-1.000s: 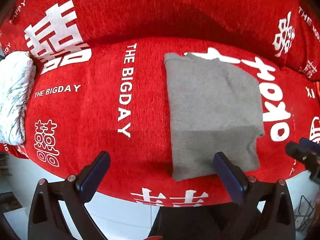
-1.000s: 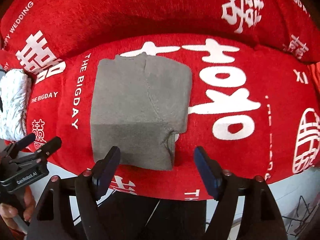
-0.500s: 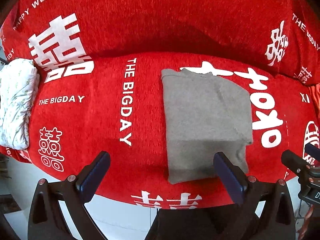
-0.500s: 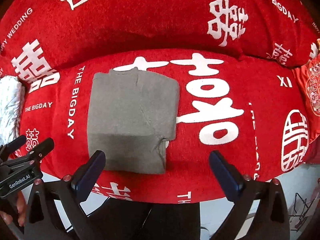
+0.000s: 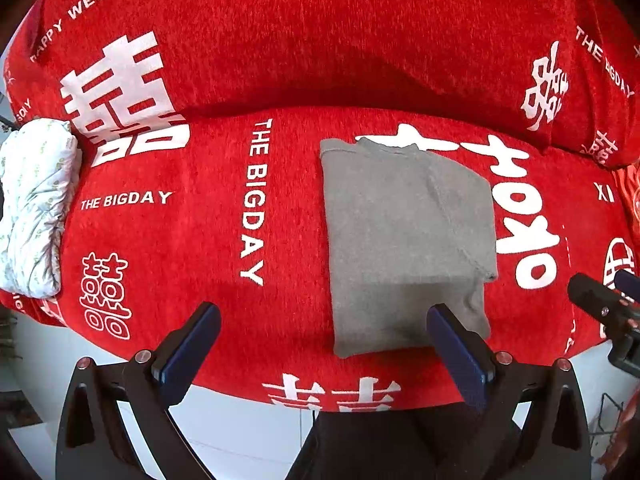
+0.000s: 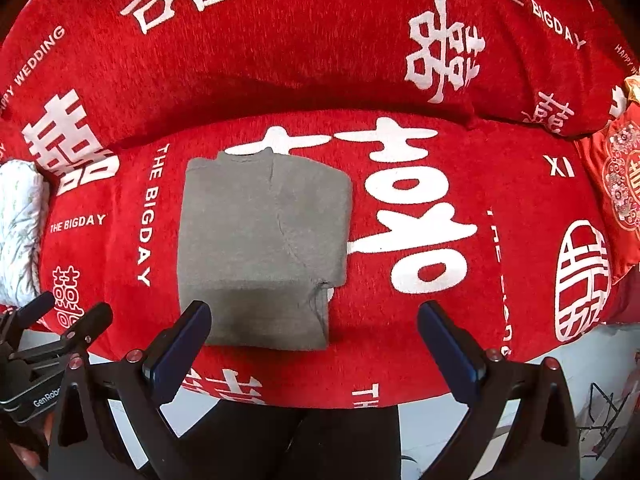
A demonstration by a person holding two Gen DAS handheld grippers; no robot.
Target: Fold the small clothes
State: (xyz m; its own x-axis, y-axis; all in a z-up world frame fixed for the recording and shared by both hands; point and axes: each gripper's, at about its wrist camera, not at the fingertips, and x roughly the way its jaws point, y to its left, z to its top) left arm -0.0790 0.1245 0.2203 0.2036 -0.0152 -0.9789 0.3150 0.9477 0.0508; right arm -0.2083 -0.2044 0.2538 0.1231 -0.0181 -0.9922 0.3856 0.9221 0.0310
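Note:
A grey garment [image 5: 404,236] lies folded into a near rectangle on the red sofa seat [image 5: 200,240]; the right wrist view shows the same grey garment [image 6: 260,248] left of centre. My left gripper [image 5: 324,340] hangs open above the seat's front edge, its right finger over the garment's near right corner and nothing between its fingers. My right gripper [image 6: 316,340] stands wide open and empty above the garment's near edge, its left finger over the near left corner. Each gripper appears at the side of the other's view.
A white patterned folded cloth [image 5: 34,204] rests at the seat's left end. The red cover with white lettering runs up the backrest [image 5: 320,40]. A red embroidered cushion [image 6: 620,176] sits at the right end. Pale floor and the person's dark legs [image 6: 304,440] lie below the front edge.
Both grippers have risen away from the garment, which now looks smaller and lies free. The right gripper's jaws have spread wider.

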